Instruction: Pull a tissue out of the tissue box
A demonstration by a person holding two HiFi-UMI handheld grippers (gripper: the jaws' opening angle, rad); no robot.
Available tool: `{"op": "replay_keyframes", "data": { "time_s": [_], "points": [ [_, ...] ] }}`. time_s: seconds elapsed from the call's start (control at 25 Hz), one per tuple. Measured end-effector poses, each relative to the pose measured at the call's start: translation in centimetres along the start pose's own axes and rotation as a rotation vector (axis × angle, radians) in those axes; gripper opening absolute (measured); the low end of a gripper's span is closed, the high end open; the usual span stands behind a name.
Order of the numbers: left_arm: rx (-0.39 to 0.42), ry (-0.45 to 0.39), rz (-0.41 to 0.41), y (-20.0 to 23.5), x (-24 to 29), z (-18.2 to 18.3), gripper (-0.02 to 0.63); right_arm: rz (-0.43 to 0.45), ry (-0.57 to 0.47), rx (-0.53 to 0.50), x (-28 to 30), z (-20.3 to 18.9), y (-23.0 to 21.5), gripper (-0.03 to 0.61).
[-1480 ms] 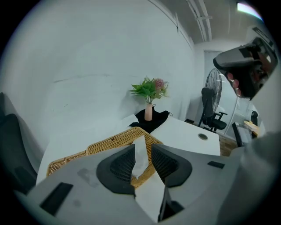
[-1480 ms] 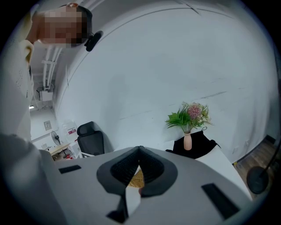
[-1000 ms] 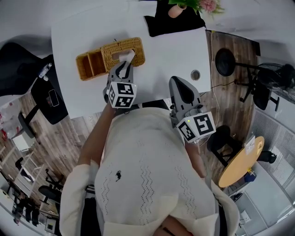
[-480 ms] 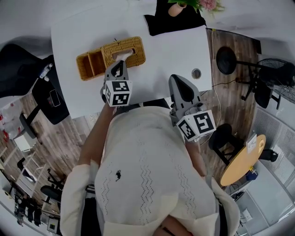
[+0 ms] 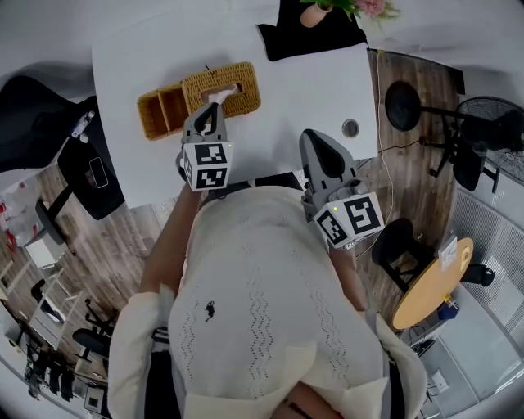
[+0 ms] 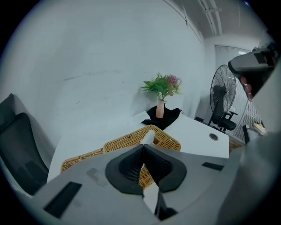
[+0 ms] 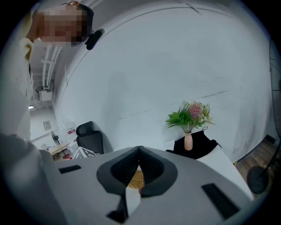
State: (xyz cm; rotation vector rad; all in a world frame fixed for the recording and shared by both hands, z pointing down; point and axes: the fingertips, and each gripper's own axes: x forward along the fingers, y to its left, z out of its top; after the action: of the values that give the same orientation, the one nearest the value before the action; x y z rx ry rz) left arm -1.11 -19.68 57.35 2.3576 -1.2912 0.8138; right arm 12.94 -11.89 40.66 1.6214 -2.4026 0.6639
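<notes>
A woven wicker tissue box (image 5: pixel 239 83) stands on the white table (image 5: pixel 303 90), with a white tissue (image 5: pixel 219 96) sticking out of its top slot. My left gripper (image 5: pixel 214 105) is at the box's near edge, shut on that tissue. In the left gripper view the jaws (image 6: pixel 142 147) meet with the tissue (image 6: pixel 148 137) pinched between them, and the box (image 6: pixel 166 139) lies just behind. My right gripper (image 5: pixel 315 137) hovers over the table's near right part, away from the box. Its jaws (image 7: pixel 139 150) are shut with nothing in them.
An open wicker tray (image 5: pixel 160 114) adjoins the box on its left. A vase of flowers (image 5: pixel 315 16) on a black cloth (image 5: pixel 319 41) stands at the table's far edge. A cable hole (image 5: pixel 350 128) lies near the right edge. A black chair (image 5: pixel 49 123) stands left, a fan (image 5: pixel 483 131) right.
My left gripper's jaws have closed on the tissue, and that gripper has shifted slightly left and toward the box. The right gripper has not moved.
</notes>
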Motion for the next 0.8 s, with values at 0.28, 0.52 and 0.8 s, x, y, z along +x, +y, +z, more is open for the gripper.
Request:
{"op": "replay_keyframes", "data": {
  "time_s": [0.28, 0.52, 0.8],
  "points": [
    [0.008, -0.025, 0.007, 0.0, -1.0, 0.5, 0.014, 0.000, -0.007, -0.005, -0.3, 0.1, 0.4, 0.002],
    [0.005, -0.039, 0.018, 0.4, -1.7, 0.8, 0.014, 0.003, -0.013, -0.011, -0.5, 0.1, 1.0, 0.002],
    [-0.004, -0.050, 0.037, 1.2, -2.2, 0.7, 0.014, 0.005, -0.015, -0.014, -0.6, 0.0, 1.4, 0.002]
  ]
}}
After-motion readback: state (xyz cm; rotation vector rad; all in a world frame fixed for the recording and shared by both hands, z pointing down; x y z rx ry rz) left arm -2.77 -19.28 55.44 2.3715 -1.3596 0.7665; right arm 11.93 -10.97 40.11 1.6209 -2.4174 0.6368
